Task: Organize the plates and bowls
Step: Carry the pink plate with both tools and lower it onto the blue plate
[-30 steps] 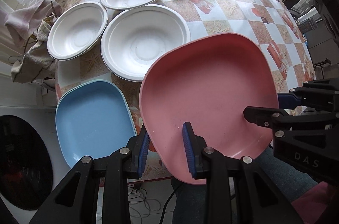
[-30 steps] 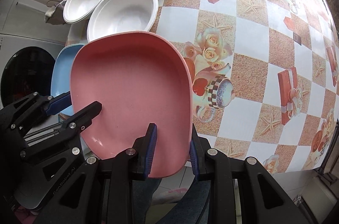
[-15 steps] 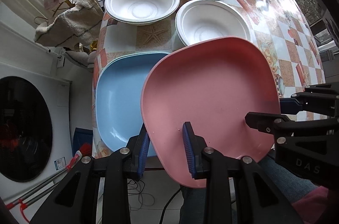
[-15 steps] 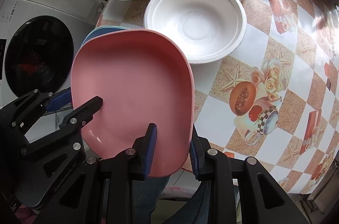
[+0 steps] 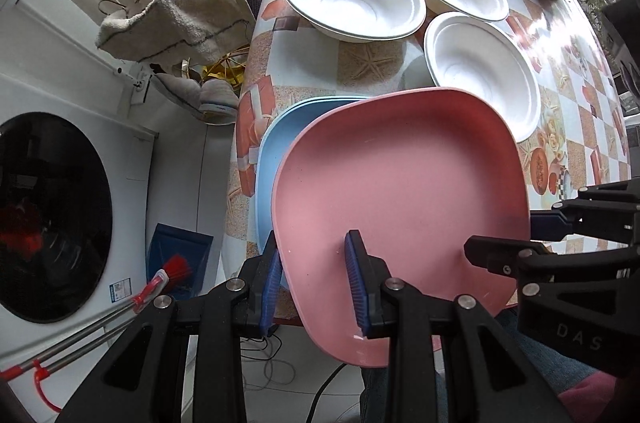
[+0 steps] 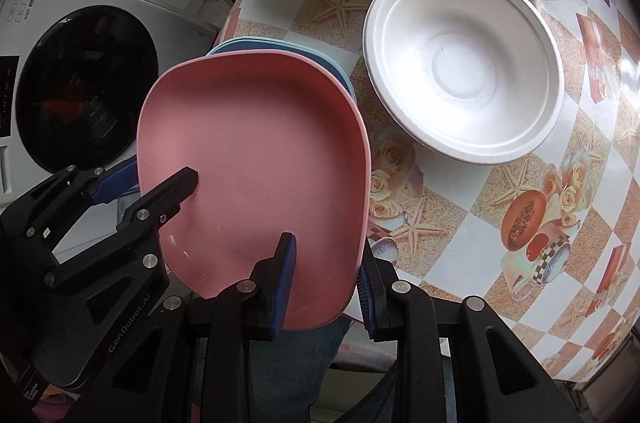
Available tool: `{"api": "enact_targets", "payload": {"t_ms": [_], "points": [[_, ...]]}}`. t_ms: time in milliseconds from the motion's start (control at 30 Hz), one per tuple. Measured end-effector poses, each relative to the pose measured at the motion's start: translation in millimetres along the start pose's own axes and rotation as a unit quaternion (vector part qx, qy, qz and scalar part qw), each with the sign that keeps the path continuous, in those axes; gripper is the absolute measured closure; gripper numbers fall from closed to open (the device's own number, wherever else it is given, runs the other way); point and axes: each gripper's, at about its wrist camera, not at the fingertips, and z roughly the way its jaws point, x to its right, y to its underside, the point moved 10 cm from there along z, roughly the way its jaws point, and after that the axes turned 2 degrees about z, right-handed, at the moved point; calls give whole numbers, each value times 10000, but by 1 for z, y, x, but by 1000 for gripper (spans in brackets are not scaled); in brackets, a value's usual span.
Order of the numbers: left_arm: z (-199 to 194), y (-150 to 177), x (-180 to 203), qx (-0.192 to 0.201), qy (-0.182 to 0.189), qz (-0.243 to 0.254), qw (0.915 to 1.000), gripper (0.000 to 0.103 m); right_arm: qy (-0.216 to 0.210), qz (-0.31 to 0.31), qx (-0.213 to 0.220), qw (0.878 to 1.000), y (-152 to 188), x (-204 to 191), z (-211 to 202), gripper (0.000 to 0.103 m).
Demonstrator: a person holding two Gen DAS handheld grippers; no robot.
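Left wrist: pink plate [image 5: 400, 183] — rounded-square, matte, shallow-rimmed — both grippers' jaws clamped on rim.

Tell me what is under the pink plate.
A blue plate lies on the table under the pink plate; only its far and left edges show. The rest is covered.

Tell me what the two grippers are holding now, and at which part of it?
Both hold the pink plate by its near rim: left gripper at the near-left edge, right gripper at the near-right edge.
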Motion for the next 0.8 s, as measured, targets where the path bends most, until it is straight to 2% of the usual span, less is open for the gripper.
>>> {"api": "enact_targets", "payload": {"t_ms": [167, 500, 533, 600, 633, 700, 733, 800], "points": [[1, -14, -14, 80, -82, -43, 9999, 69, -300, 259, -181, 9991, -7, -8, 10, 71], [15, -18, -20, 7, -149, -76, 9999, 68, -351, 434, -295, 9980, -6, -3, 20, 71], [16, -17, -21, -8, -151, -93, 9998, 67, -354, 433, -281, 9980, -6, 0, 19, 71], [17, -16, -22, -23, -177, -131, 9998, 51, -392, 408, -271, 9980, -3, 3, 16, 71], [16, -15, -23, 1, -196, -154, 9997, 46, -384, 397, -271, 9981, -1, 6, 15, 69], [13, -16, -28, 78, -253, -219, 9994, 41, -370, 381, -262, 9982, 1, 9, 12, 49], [11, -17, -31, 111, -211, -274, 9993, 39, -345, 388, -228, 9984, 2, 11, 9, 43], [5, -20, -35, 207, -94, -408, 9989, 29, -351, 449, -128, 9983, 1, 18, 2, 18]]}}
